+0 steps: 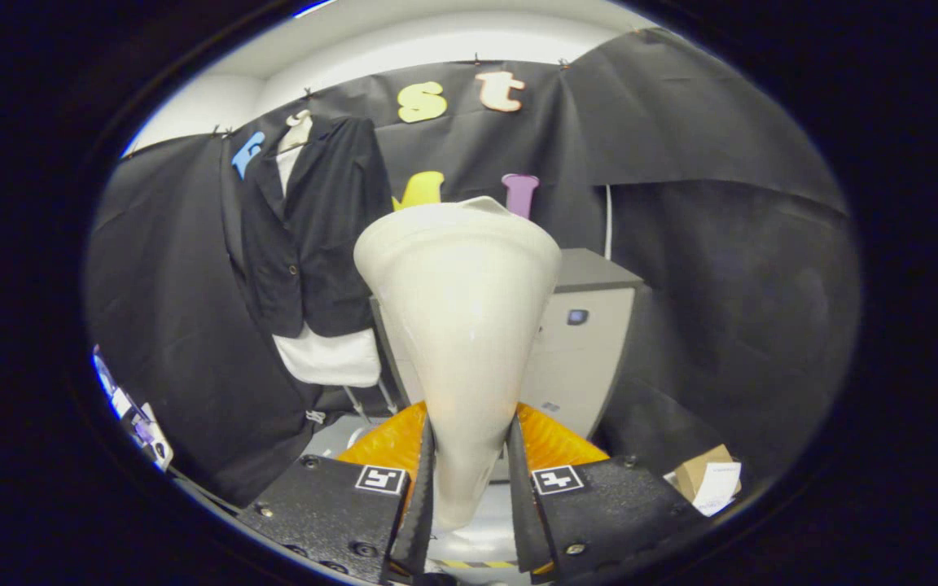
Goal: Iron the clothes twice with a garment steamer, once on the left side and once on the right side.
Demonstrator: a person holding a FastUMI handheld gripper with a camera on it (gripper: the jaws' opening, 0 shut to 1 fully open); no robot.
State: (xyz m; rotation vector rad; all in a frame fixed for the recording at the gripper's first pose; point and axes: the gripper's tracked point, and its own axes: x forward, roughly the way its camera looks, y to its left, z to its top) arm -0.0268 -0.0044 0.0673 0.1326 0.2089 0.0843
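Hand-held gripper (pixel 469 480) pinching garment steamer (pixel 461 309), head raised. Jacket (pixel 314 236) hangs beyond, off to one side, untouched. Next: close in for first pass.

So I'm counting one garment steamer (pixel 459 325) sitting clamped between the two fingers (pixel 422 496) of one gripper (pixel 469 496), one dark blazer (pixel 310 228) hanging over one white shirt (pixel 329 358), one grey cabinet (pixel 579 342), and one cardboard box (pixel 701 472).

Pale floor (pixel 330 435) carries a grey cabinet (pixel 579 358); a cardboard box (pixel 701 472) sits low beside it.
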